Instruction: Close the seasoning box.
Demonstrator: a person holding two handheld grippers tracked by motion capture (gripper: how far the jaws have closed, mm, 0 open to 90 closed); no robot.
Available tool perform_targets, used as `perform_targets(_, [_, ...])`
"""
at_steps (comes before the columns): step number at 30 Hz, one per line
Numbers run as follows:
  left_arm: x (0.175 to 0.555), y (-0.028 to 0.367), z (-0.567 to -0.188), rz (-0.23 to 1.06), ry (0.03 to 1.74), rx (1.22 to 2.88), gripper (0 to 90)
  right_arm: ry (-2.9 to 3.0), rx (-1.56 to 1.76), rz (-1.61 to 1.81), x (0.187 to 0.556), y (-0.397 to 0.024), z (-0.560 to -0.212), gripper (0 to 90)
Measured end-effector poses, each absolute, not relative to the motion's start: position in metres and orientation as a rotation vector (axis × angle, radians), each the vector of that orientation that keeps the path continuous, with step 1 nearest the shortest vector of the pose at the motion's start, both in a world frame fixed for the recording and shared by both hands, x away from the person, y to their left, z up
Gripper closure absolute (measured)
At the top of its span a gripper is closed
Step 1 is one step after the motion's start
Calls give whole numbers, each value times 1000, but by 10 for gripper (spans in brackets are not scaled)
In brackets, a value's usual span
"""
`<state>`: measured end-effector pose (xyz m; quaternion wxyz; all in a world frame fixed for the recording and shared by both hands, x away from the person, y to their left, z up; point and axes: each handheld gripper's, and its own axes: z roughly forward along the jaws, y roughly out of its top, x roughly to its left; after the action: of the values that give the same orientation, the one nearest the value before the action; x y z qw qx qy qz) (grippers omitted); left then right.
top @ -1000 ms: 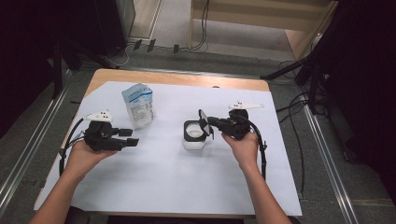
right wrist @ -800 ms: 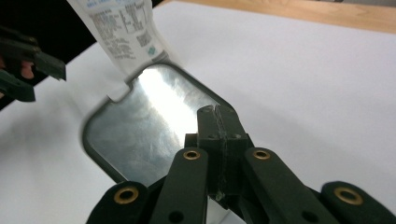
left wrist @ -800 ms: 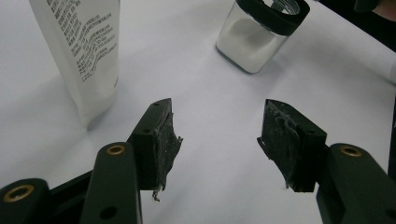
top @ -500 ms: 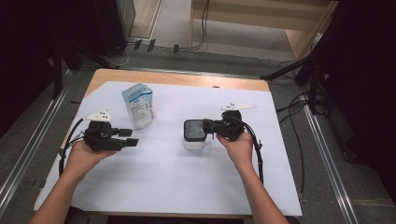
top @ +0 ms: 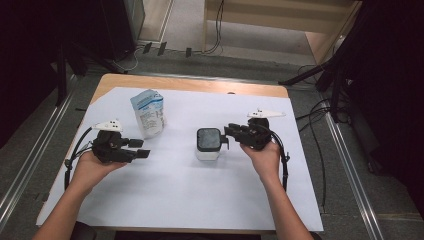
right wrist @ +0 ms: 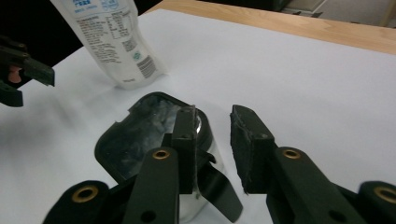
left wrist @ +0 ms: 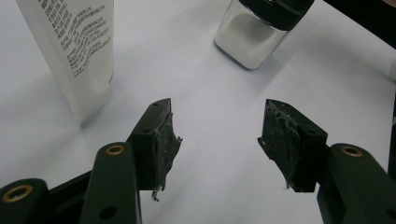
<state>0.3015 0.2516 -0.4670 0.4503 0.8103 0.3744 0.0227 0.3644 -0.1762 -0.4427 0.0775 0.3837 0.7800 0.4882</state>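
Observation:
A small clear jar [top: 208, 151] with a black hinged lid [top: 208, 139] stands mid-table, white powder inside [left wrist: 252, 35]. The lid [right wrist: 140, 130] lies down flat on the jar. My right gripper [top: 229, 135] sits at the jar's right edge, and its jaws have just been opening. They stand slightly apart [right wrist: 212, 123] with nothing between the pads; the left jaw hovers over the lid's rim, where a black tab sticks out. My left gripper [top: 142, 148] rests at the left, open and empty [left wrist: 217, 135]. A white and blue pouch [top: 149, 113] stands upright beyond it.
A white paper sheet [top: 175, 200] covers the wooden table [top: 190, 82]. The pouch [left wrist: 79, 46] stands close to the left gripper's front left. The left gripper [right wrist: 28, 70] shows far off in the right gripper view. Cables run across the floor behind the table.
The lid stood upright in the right gripper's jaws, then swung down flat onto the jar. The right jaws have parted off it. The left hand has kept still.

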Motion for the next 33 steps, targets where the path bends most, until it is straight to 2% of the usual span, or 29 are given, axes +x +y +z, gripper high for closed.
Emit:
perform_targets(5, [302, 252, -468, 63, 940, 2008, 441, 2290, 1181, 1444, 362, -190, -445, 678])
perform_targets(18, [304, 254, -472, 69, 949, 2018, 439, 2210, 1248, 1393, 353, -225, -459, 644])
perform_targets(33, [308, 258, -477, 88, 963, 2024, 439, 2162, 1272, 1335, 323, -258, -477, 578])
